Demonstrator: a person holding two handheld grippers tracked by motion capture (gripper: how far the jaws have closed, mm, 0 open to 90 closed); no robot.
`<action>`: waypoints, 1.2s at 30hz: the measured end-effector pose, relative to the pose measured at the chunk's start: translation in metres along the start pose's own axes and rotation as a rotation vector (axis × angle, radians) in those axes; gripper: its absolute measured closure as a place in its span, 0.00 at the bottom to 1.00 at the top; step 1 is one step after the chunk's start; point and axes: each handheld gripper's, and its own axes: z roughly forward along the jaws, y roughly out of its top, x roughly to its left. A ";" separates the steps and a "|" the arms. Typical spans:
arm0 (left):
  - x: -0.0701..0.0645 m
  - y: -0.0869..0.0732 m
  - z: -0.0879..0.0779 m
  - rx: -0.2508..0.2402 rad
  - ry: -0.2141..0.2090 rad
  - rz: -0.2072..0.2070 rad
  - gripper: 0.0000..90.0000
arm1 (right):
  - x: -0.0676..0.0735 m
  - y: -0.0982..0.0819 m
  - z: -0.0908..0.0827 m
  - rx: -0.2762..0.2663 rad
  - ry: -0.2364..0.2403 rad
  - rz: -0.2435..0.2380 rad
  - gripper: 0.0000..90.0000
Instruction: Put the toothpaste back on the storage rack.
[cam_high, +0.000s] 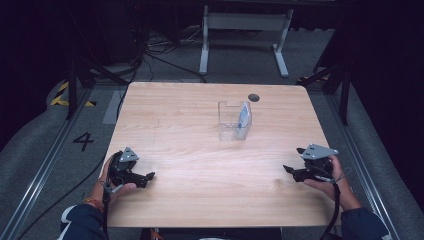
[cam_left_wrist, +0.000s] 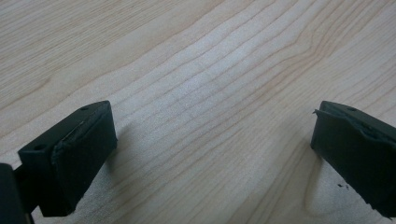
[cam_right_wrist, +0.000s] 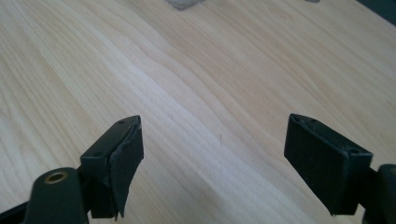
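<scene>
A clear plastic box (cam_high: 234, 121) stands upright on the wooden table (cam_high: 200, 150), a little right of centre toward the back, with a bluish-grey item (cam_high: 243, 115) leaning inside its right part. My left gripper (cam_high: 148, 177) rests near the front left edge, held in a hand, open with only bare wood between its pads (cam_left_wrist: 84, 149). Near the front right edge my right gripper (cam_high: 291, 170) is also open and empty, its pads (cam_right_wrist: 126, 158) wide apart over the wood. Both grippers are well short of the box.
A small dark round hole (cam_high: 254, 97) sits in the table near the back edge, behind the box. A white table frame (cam_high: 245, 30) and cables lie on the floor beyond. The base of the clear box (cam_right_wrist: 184, 3) shows at the right gripper view's top edge.
</scene>
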 end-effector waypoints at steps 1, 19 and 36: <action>0.000 0.000 0.000 0.000 0.001 0.000 0.01 | -0.002 -0.004 -0.001 -0.002 -0.003 0.003 0.23; 0.000 0.000 0.000 0.000 0.002 0.000 0.01 | -0.010 -0.071 -0.016 0.012 0.021 0.224 0.23; 0.000 0.000 0.000 0.000 0.005 -0.001 0.01 | -0.013 -0.075 -0.013 0.012 0.030 0.279 0.21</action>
